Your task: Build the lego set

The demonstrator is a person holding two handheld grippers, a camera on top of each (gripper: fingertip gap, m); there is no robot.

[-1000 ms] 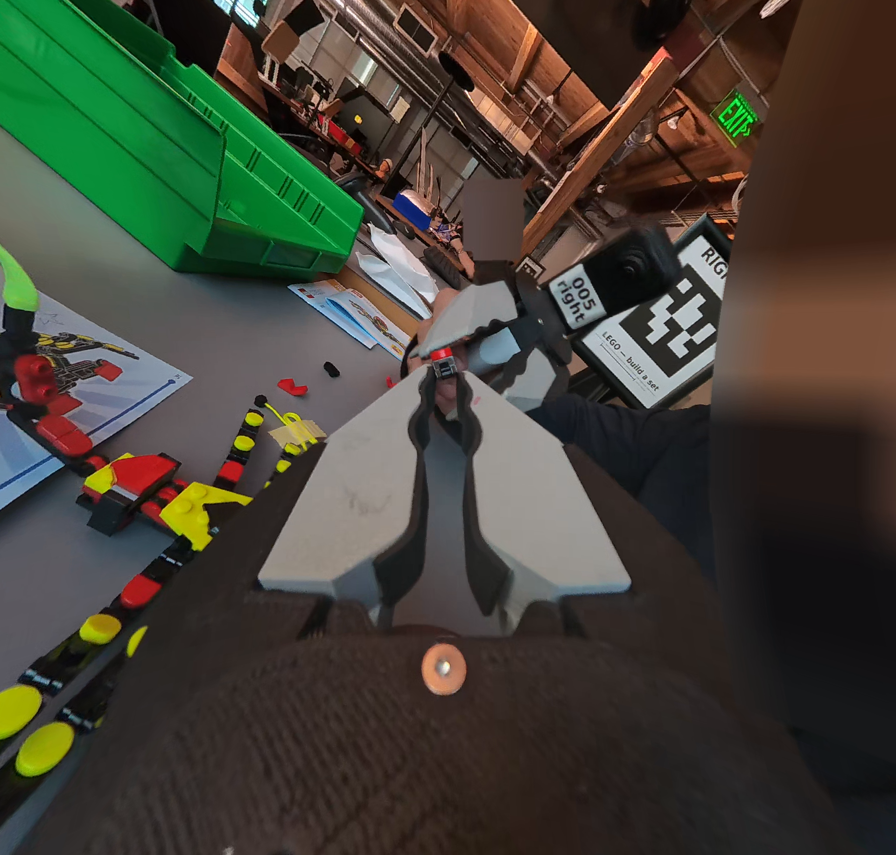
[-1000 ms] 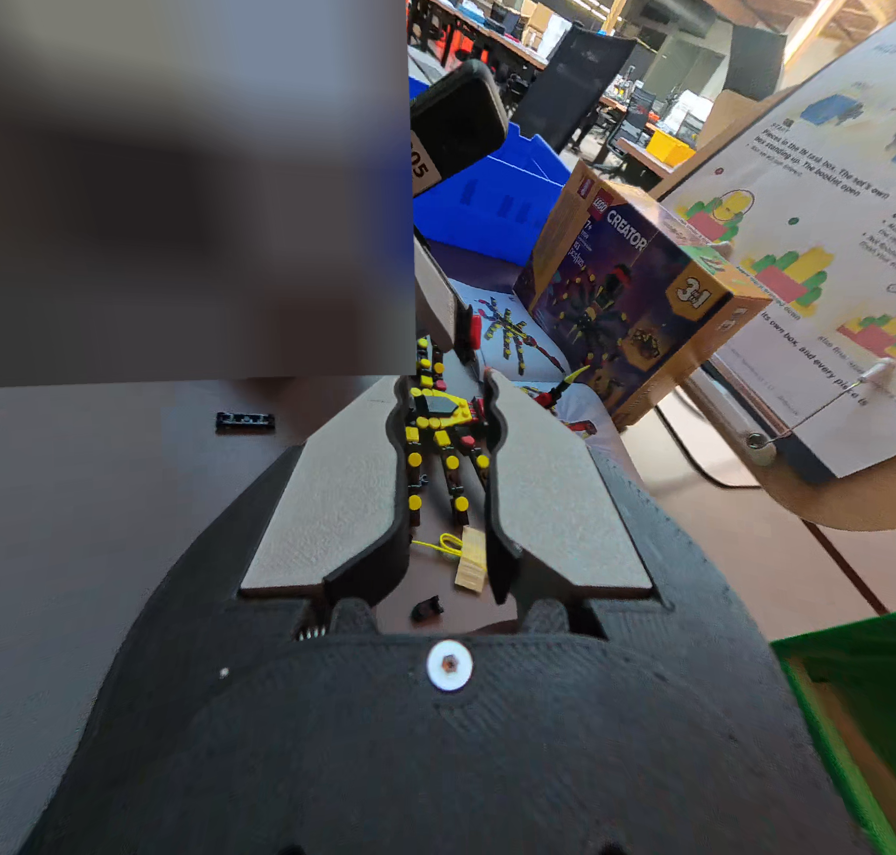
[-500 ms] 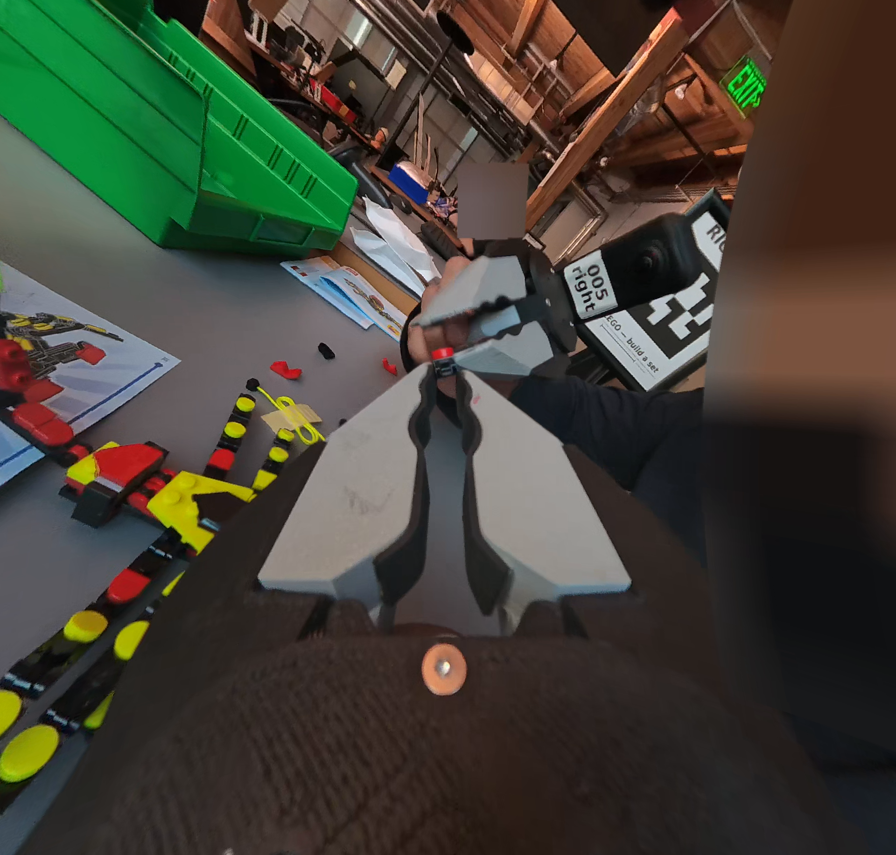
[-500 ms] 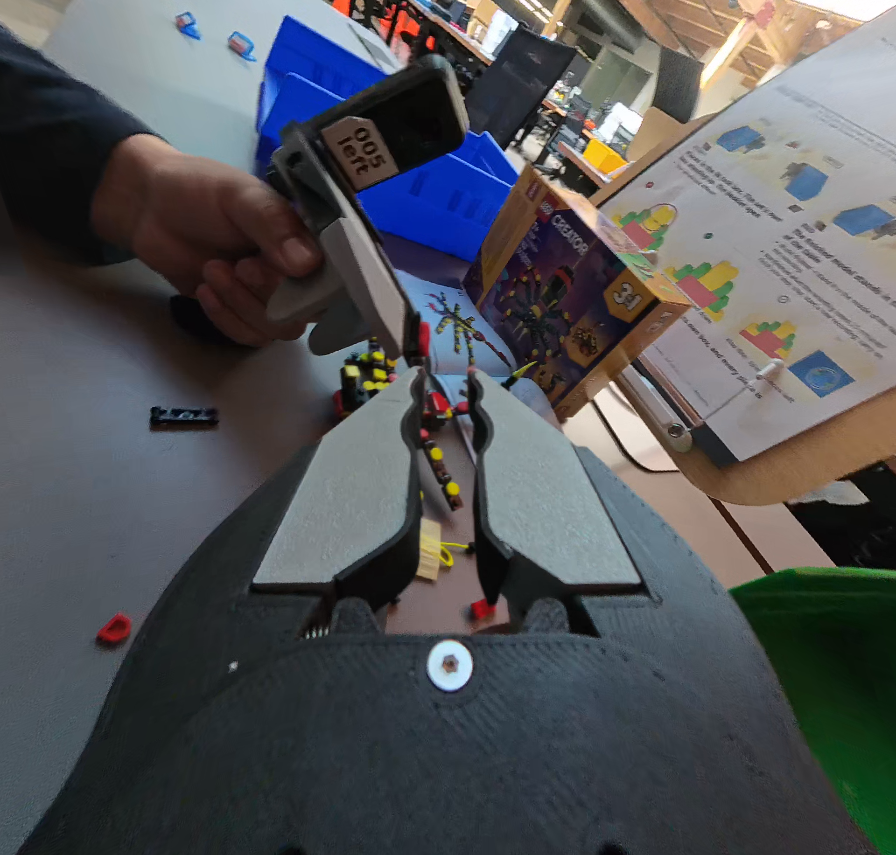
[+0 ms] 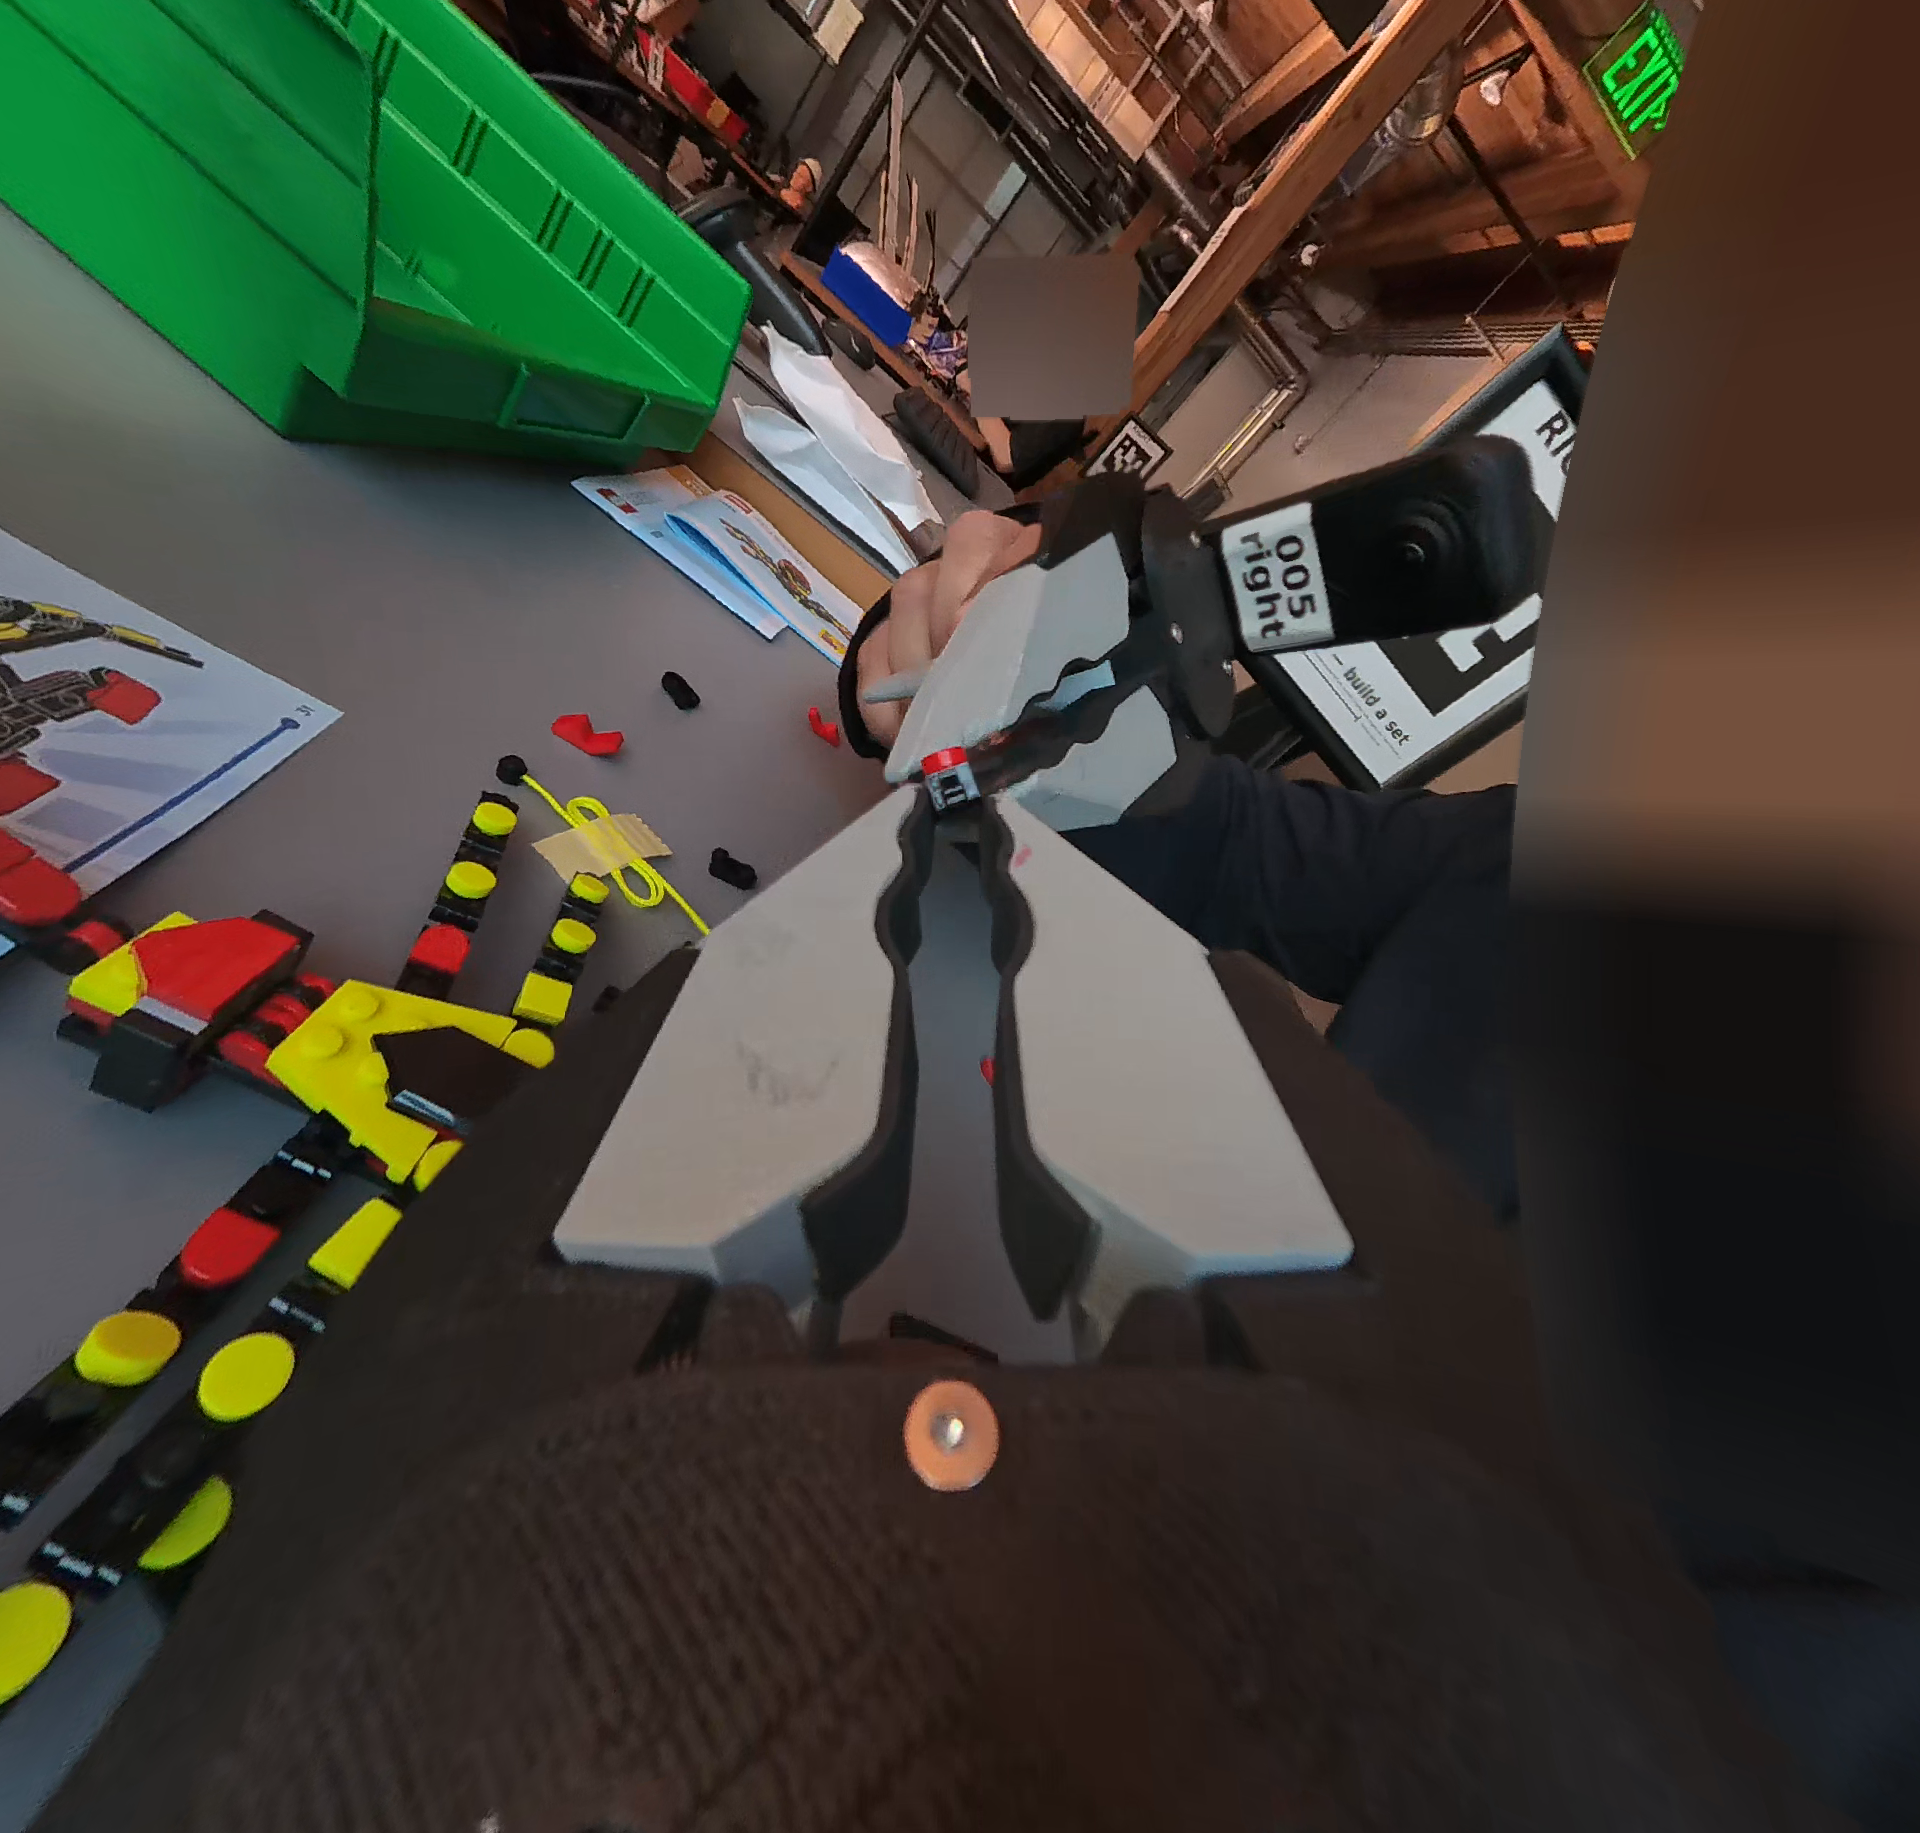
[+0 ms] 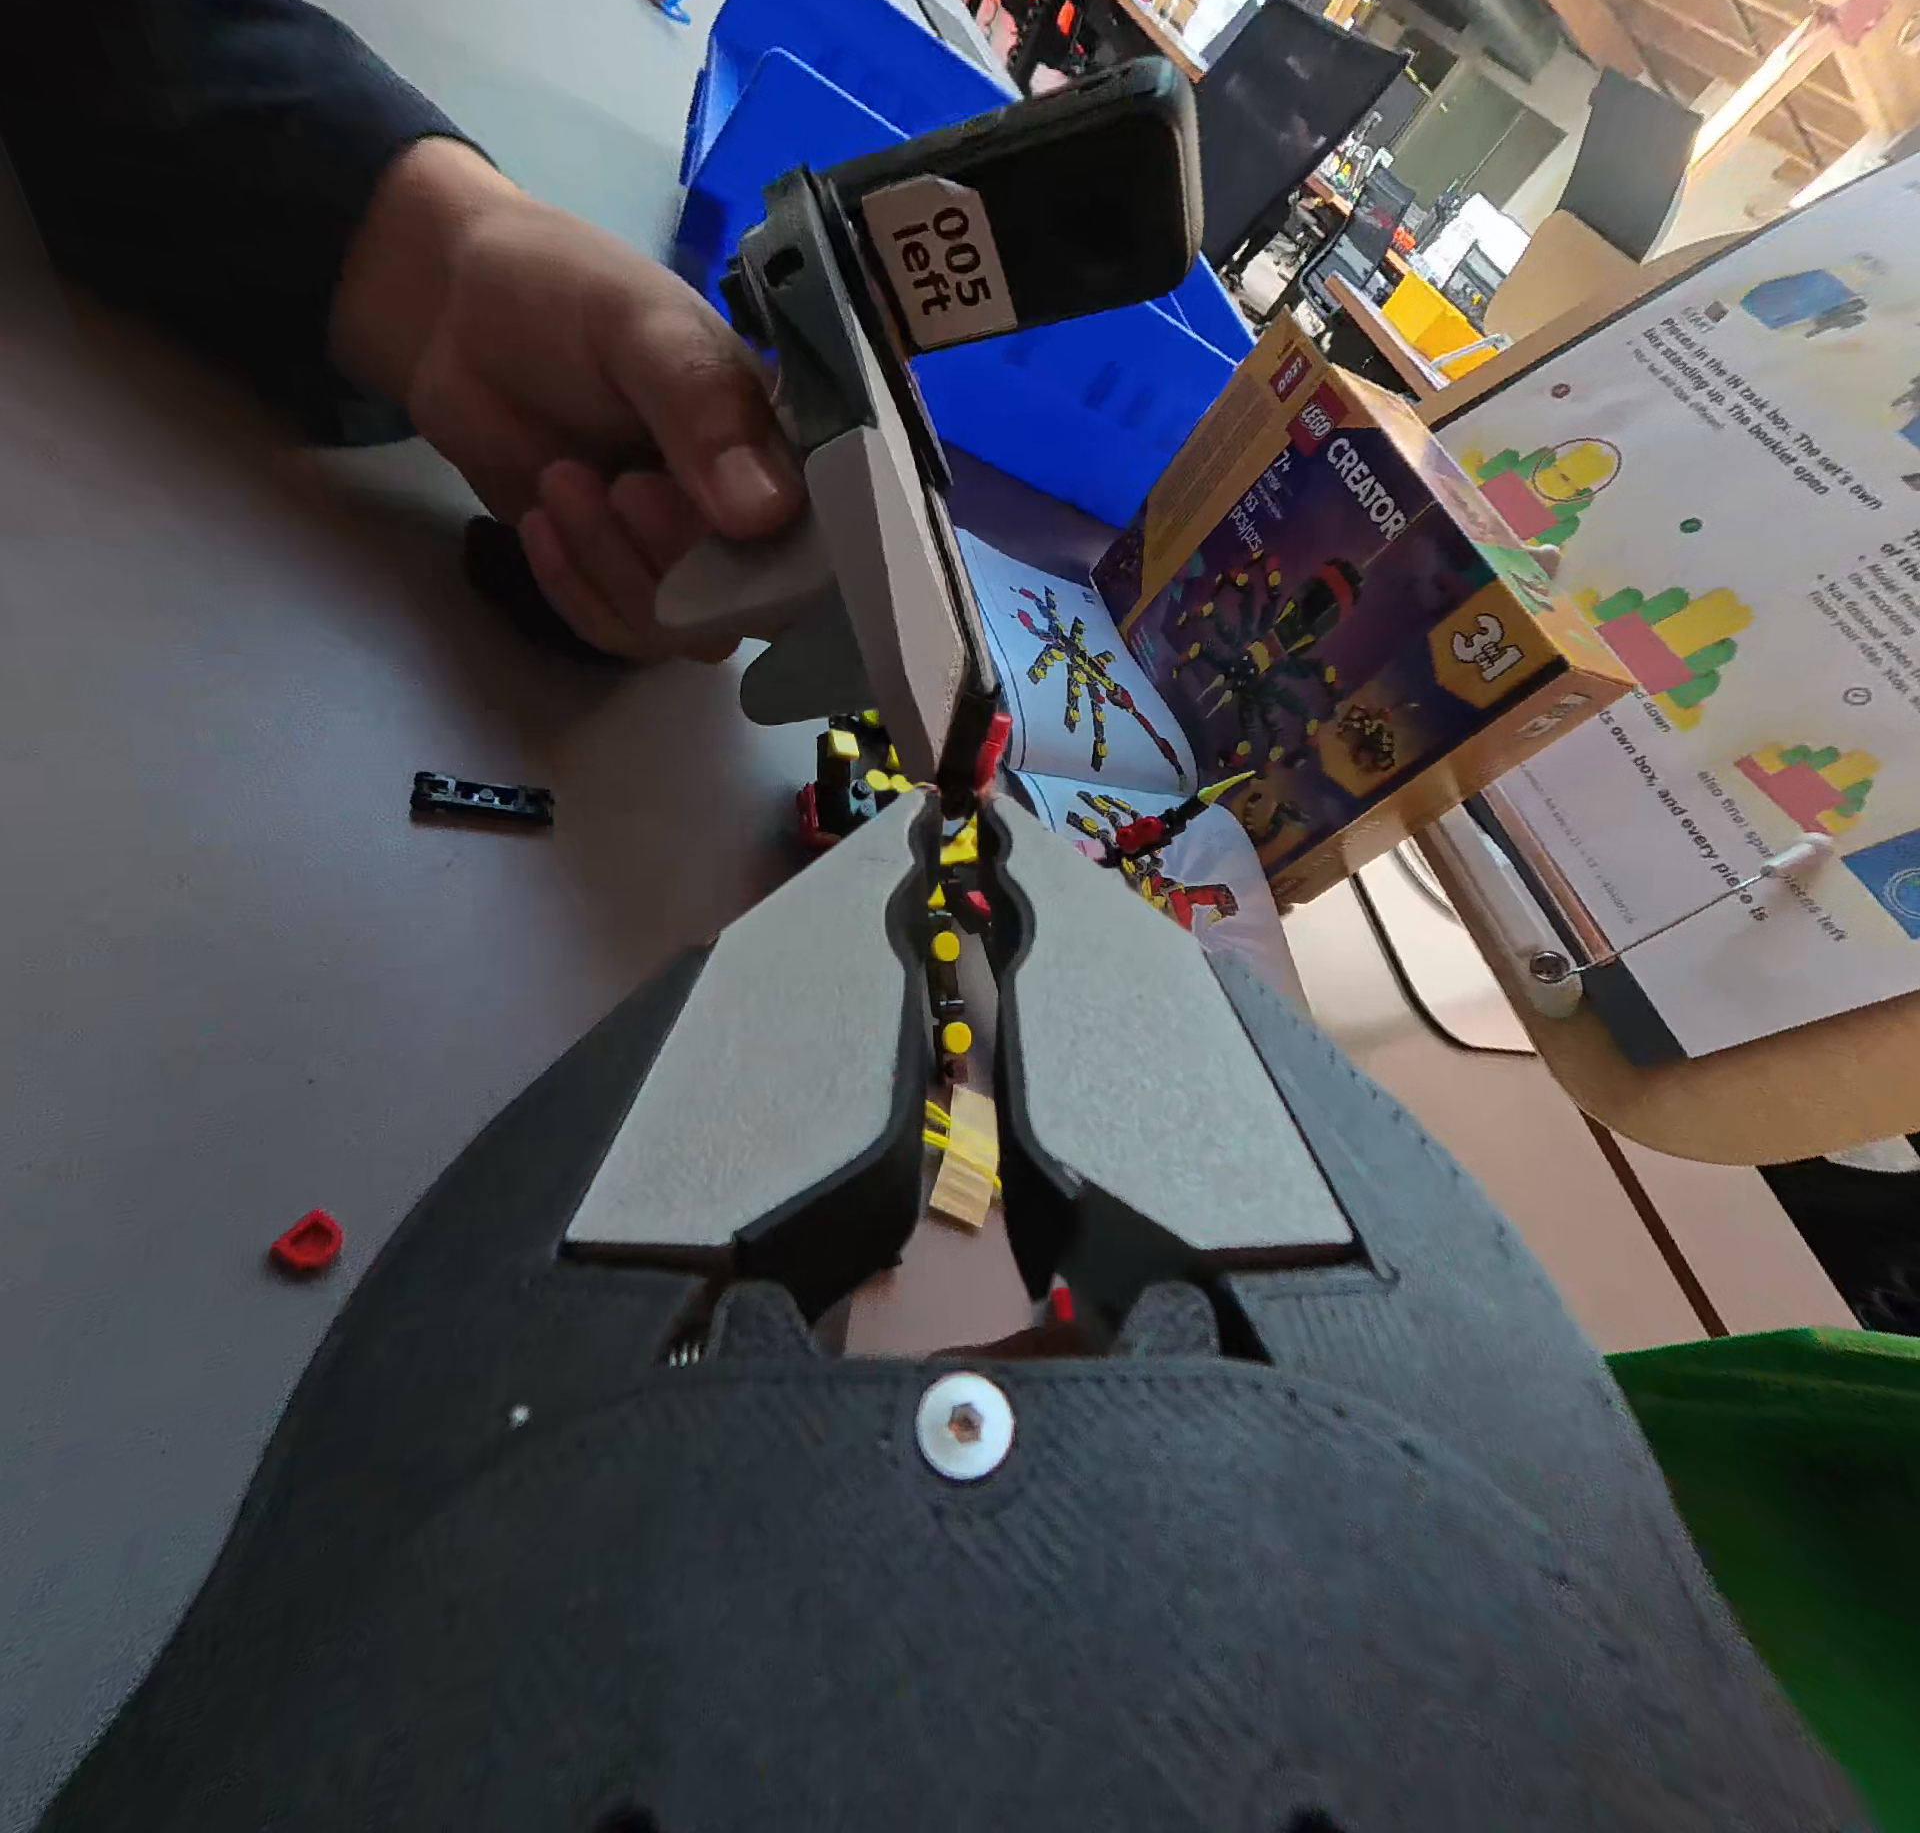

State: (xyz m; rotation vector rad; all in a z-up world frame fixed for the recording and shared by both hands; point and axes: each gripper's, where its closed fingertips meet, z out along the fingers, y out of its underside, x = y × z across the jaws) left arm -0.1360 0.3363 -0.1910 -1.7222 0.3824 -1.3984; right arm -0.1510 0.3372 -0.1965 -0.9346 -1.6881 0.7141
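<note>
Small red-topped piece sits pinched between tips of both my grippers, held above grey table, probably so I can press parts together in air. Left gripper nearly closed on it; right gripper meets it tip to tip, narrow too. Below piece: half-built red, yellow, black model. Beyond piece: green bin.

Bare bench lies open beside the black strip; the spider model, green bin and set box crowd its far edges.
</note>
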